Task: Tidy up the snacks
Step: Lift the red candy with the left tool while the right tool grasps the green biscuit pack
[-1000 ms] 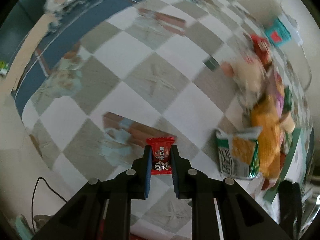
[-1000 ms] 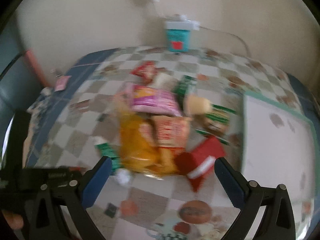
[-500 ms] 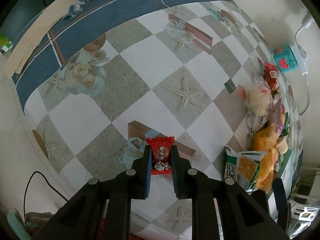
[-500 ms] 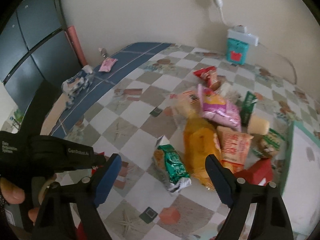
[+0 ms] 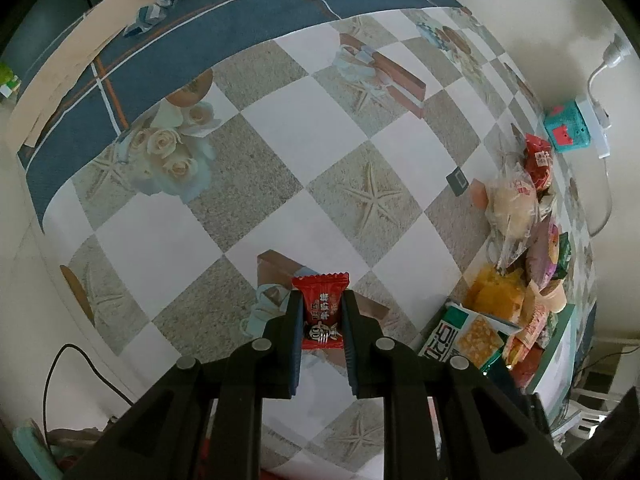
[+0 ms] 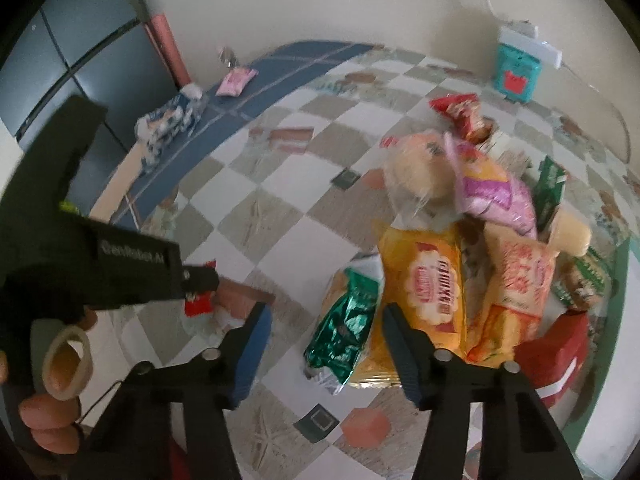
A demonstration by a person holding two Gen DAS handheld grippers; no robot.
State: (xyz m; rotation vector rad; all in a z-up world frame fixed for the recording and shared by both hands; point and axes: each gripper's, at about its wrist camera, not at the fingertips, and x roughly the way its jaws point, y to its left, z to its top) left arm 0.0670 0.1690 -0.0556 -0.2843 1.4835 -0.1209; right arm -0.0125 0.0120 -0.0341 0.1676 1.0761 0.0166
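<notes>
We find the red candy (image 5: 322, 312) pinched between the fingers of the left gripper (image 5: 320, 320), with its crimped top edge standing clear above the fingertips. It is held over the near left part of the desk (image 5: 280, 152), above a brown printed patch of the chequered cloth; whether it touches the cloth we cannot tell. The right wrist view confirms the grip from the side: the left gripper (image 6: 200, 280) carries the red wrapper (image 6: 198, 304) at its tip.

Against the pictures from a second ago, the grip on the candy is unchanged, but the left gripper has swung away from the heap. The snack pile (image 5: 516, 280), which filled the right side of that view, now sits small at its far right edge, and far more open cloth lies ahead. We judge that the candy is being carried to a separate sorting spot on the left, well apart from the pile (no container is visible there).

The right gripper (image 6: 324, 344) stands with fingers spread wide and nothing between them. It has turned from facing the pile square-on to looking across its left flank, where the green foil packet (image 6: 344, 320) lies just beside the yellow biscuit bag (image 6: 424, 288). We judge the green packet the likeliest next pick.

Further out, the teal box (image 6: 516, 72) stands by the far wall, and a pink sachet (image 6: 236, 80) lies on the blue border of the cloth.
</notes>
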